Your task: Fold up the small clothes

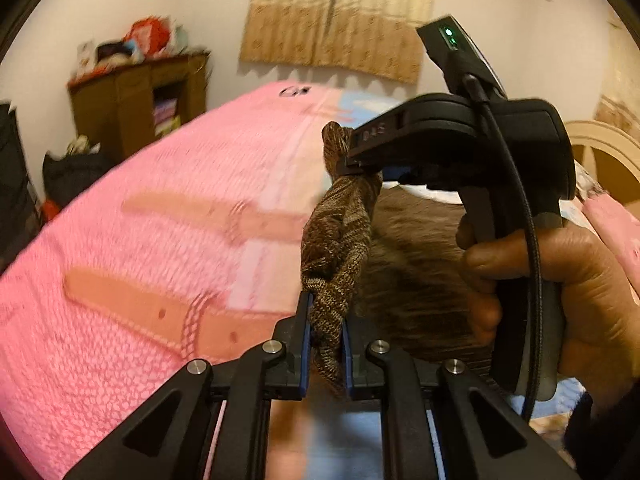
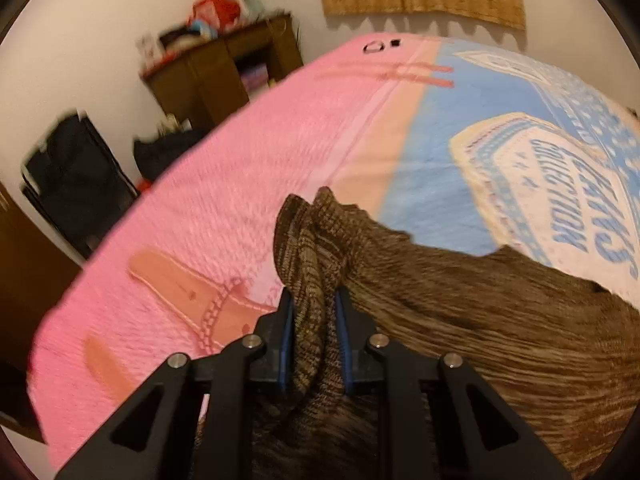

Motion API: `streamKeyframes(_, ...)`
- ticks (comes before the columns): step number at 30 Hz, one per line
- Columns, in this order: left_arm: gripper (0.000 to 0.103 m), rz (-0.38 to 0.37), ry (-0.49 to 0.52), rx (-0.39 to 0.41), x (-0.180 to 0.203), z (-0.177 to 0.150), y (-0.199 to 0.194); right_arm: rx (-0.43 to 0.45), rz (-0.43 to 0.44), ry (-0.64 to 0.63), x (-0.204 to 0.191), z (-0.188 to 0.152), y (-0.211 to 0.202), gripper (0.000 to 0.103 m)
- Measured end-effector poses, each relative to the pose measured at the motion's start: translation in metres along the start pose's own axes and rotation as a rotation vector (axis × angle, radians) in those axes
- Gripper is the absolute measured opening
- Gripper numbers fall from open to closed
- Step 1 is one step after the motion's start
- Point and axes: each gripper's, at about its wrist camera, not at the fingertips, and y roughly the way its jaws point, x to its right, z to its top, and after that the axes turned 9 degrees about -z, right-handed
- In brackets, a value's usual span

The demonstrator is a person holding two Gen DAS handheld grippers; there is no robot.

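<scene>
A brown knit garment hangs in a twisted strand between both grippers above the bed. In the left wrist view my left gripper is shut on its lower end, the cloth squeezed between the blue pads. A little further off, my right gripper, held by a person's hand, is clamped on the upper end of the same strand. The right wrist view shows the right gripper shut on a bunched edge of the garment, while the rest of the cloth spreads out to the right over the bed.
The bed has a pink cover that turns blue with a printed label on the right. A brown cabinet with clutter on top, dark bags, a curtain and a cream headboard stand around it.
</scene>
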Motion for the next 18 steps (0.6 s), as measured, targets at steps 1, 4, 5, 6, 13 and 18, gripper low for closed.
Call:
streamKeyframes(1,0.011,-0.011,0.023,0.007,0.01,0.002,-0.002,0.015,0.02,0.028,0.01,-0.001,-0.011,0.022)
streamKeyframes(4,0.012,-0.067,0.086,0.024,0.043,0.008,-0.007,0.043,0.069,0.084,0.038,-0.004,-0.038,0.022)
streamKeyframes(5,0.012,-0.084,0.11,0.029,0.056,0.01,-0.007,0.054,0.085,0.105,0.053,-0.007,-0.05,0.021)
streamKeyframes(6,0.012,-0.105,0.138,0.03,0.071,0.01,-0.006,0.062,0.093,0.121,0.062,-0.007,-0.058,0.021)
streamKeyframes(13,0.012,-0.244,0.27,-0.002,0.169,0.003,0.023,0.091,0.058,0.173,0.151,-0.018,-0.104,0.02)
streamKeyframes(18,0.012,-0.291,0.351,-0.036,0.224,-0.008,0.048,0.099,0.008,0.187,0.206,-0.038,-0.123,0.02)
